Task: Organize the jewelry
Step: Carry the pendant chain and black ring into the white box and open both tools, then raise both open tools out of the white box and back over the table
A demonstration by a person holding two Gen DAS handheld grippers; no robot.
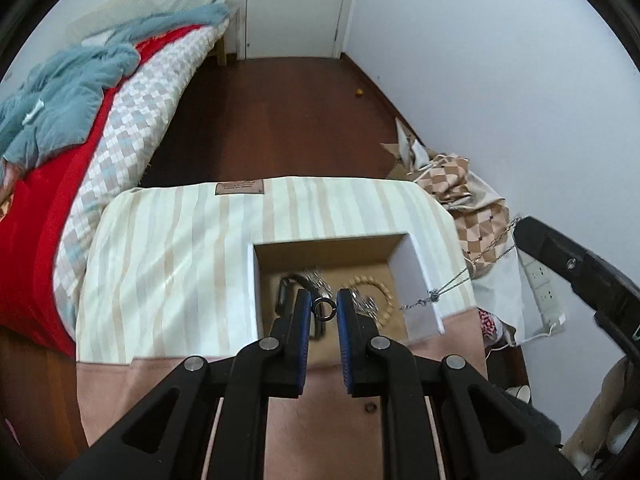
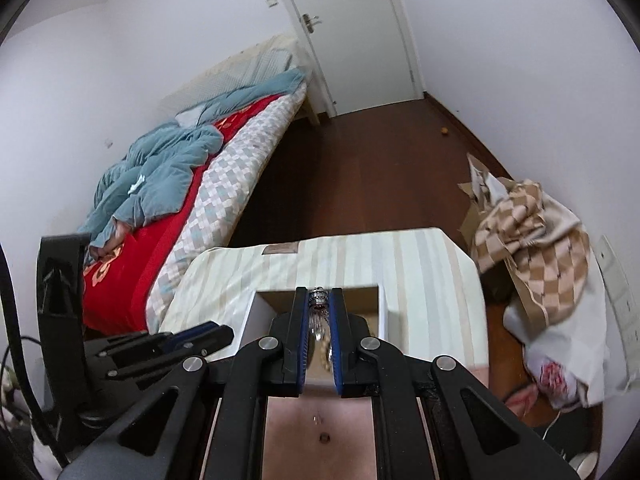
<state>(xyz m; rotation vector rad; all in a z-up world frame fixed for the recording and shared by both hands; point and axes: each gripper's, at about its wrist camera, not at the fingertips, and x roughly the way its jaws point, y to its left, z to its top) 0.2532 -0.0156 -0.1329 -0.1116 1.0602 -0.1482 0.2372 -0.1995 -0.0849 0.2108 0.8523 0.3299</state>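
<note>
An open cardboard box (image 1: 394,276) with white walls sits on a striped cloth-covered table (image 1: 168,248). Inside lie a beaded bracelet (image 1: 378,286), a dark watch (image 1: 286,292) and silver pieces. My left gripper (image 1: 324,308) is shut on a metal ring (image 1: 323,309) and holds it over the box. My right gripper (image 2: 319,300) is shut on a silver chain (image 2: 319,300); the chain (image 1: 452,280) hangs from it down to the box's right wall in the left wrist view. The box (image 2: 380,304) also shows in the right wrist view.
A bed (image 1: 100,128) with red and blue covers lies to the left. A heap of checked cloth and bags (image 1: 460,184) lies on the floor at the right, by the wall. A small dark item (image 1: 370,407) lies on the pink table front.
</note>
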